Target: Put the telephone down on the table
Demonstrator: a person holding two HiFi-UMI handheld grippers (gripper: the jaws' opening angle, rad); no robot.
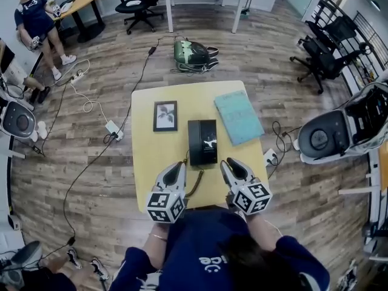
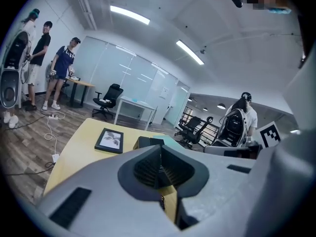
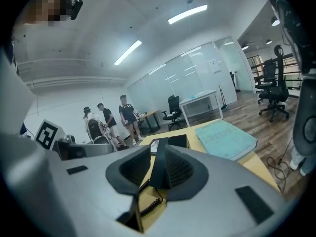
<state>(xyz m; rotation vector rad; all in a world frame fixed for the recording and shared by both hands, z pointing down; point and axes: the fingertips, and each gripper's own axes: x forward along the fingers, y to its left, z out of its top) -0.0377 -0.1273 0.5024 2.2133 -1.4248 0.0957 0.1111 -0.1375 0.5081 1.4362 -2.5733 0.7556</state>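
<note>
A person [image 1: 33,18] in a dark top is seen by a wooden desk [image 1: 82,2] at the upper left of the head view; white cables [image 1: 85,99] trail over the plank floor toward the yellow table [image 1: 142,162] at centre frame; on the table's left half lies a black-framed picture [image 1: 165,116], flat and apart from everything else; below it, at lower centre-left, the left gripper [image 1: 179,166] points up the frame at a shallow downward tilt, its jaws pressed together on nothing, as its own view shows; the black telephone [image 1: 202,142], the object of the task, already rests flat on the middle of the table, between the picture and the book, just beyond the tips of both grippers and held by neither; its coiled cord [image 1: 195,184] runs down from its near edge across the bare tabletop between the two grippers; to the right of that, the right gripper [image 1: 227,163] mirrors the left, its jaws a narrow slit apart and gripping nothing, with the cord and the telephone in sight past them in its own view; further right a pale teal book [image 1: 239,117] lies at an angle on the table's right half, near the telephone but not touching it; black office chairs [image 1: 324,56] stand at the upper right; a white machine [image 1: 330,135] sits on the floor at the right edge.
</note>
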